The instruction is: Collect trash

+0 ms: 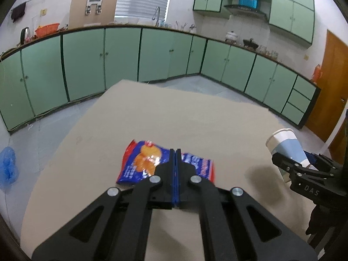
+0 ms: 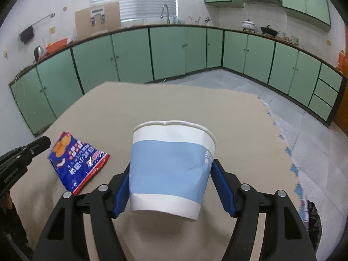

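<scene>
A white and light-blue paper cup point(image 2: 171, 169) hangs tilted above the tan table point(image 2: 174, 102), with my right gripper point(image 2: 171, 163) shut on its sides. The left wrist view shows the same cup point(image 1: 287, 145) at the right, in that gripper point(image 1: 293, 158). A crinkled blue and red snack bag point(image 2: 76, 165) lies on the table to the left. My left gripper point(image 1: 175, 152) is shut, its tips in front of the bag point(image 1: 139, 163). From the right wrist view, the left gripper's tip point(image 2: 46, 141) sits just beside the bag's cookie-picture end, and no pinch on the bag shows.
Green cabinets point(image 1: 87, 65) ring the room behind the table. A blue plastic bag point(image 1: 8, 167) lies on the floor at the left. The table's right edge point(image 2: 280, 134) is ragged, and a dark bag point(image 2: 313, 217) sits low beyond it.
</scene>
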The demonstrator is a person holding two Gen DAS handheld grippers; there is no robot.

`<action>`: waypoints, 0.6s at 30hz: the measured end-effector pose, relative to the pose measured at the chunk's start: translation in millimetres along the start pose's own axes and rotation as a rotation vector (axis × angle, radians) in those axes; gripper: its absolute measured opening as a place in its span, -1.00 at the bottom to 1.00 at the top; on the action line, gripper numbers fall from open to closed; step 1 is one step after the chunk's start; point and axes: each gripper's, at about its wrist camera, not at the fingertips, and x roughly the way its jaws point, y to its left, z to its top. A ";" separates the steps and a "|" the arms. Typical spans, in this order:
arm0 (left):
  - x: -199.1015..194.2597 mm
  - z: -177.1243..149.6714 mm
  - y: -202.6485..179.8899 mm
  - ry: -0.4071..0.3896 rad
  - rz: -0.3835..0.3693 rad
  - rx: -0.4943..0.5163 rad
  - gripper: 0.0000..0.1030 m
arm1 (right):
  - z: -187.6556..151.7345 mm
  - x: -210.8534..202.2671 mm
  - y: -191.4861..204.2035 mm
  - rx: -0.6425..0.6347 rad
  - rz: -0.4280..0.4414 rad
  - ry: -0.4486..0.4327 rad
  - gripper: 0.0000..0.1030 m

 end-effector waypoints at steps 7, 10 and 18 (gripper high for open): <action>18.8 -1.9 17.9 0.083 0.046 -0.019 0.14 | -4.0 -11.5 -8.3 0.007 0.003 -0.008 0.32; 27.2 -3.6 31.9 0.106 0.079 -0.037 0.25 | -7.0 -6.6 -9.3 0.017 0.006 0.003 0.32; 52.2 -9.7 38.0 0.214 0.062 -0.056 0.40 | -3.1 -3.3 -1.1 -0.003 0.013 -0.003 0.32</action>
